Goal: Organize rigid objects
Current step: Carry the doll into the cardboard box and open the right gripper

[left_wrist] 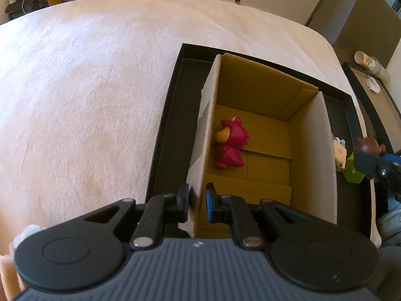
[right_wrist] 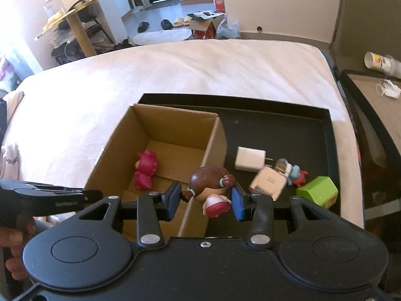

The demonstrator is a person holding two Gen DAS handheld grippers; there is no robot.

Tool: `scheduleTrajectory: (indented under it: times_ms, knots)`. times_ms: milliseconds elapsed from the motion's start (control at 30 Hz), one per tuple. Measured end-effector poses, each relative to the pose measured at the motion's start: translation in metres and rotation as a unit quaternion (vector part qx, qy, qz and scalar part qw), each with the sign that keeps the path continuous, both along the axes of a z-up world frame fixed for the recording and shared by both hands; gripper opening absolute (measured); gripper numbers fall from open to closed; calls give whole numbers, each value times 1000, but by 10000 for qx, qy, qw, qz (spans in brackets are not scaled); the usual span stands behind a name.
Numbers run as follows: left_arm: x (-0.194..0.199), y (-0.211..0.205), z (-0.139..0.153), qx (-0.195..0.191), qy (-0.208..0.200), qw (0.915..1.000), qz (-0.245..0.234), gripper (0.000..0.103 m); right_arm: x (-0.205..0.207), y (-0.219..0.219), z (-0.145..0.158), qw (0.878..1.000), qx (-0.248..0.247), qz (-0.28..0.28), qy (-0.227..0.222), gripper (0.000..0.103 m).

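Note:
An open cardboard box (left_wrist: 265, 95) (right_wrist: 175, 128) stands in a black tray (left_wrist: 165, 135) (right_wrist: 288, 130) on the bed. A red figurine (left_wrist: 231, 143) (right_wrist: 146, 169) lies on the box floor. My left gripper (left_wrist: 197, 200) is shut on the box's left wall near its front corner. My right gripper (right_wrist: 206, 199) is shut on a brown-haired figurine (right_wrist: 209, 184) (left_wrist: 368, 146), held above the box's right wall. In the tray lie two white chargers (right_wrist: 249, 161), a small blue and red toy (right_wrist: 297, 175) and a green block (right_wrist: 318, 192) (left_wrist: 352, 171).
The tray sits near the right edge of the cream bedspread (left_wrist: 87, 100) (right_wrist: 175, 70). A dark side table (right_wrist: 376, 115) with a cup (right_wrist: 378, 61) stands to the right. Shoes and boxes lie on the floor beyond the bed.

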State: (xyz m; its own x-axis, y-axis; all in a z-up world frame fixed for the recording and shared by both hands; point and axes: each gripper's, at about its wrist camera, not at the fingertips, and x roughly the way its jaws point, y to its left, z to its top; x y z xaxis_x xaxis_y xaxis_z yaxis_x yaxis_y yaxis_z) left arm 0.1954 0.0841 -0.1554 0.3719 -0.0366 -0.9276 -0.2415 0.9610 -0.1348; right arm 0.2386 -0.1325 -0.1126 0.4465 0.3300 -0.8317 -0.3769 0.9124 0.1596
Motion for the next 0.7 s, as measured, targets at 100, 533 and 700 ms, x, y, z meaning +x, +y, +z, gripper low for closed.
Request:
scheduleTrajectory:
  times_ms: [100,533,700]
  knots:
    - [0,0,0,-25,-15,10000,-14,12,2,10,3,9999,0,86,-53,42]
    - [1,6,-2,-187,-20,9998,37,12,11,52,-1,9989,-80,450,-118,42]
    - [3,8,-3,-254,-13,9997,67,12,13,61,-5,9983,-108,560,-105,42]
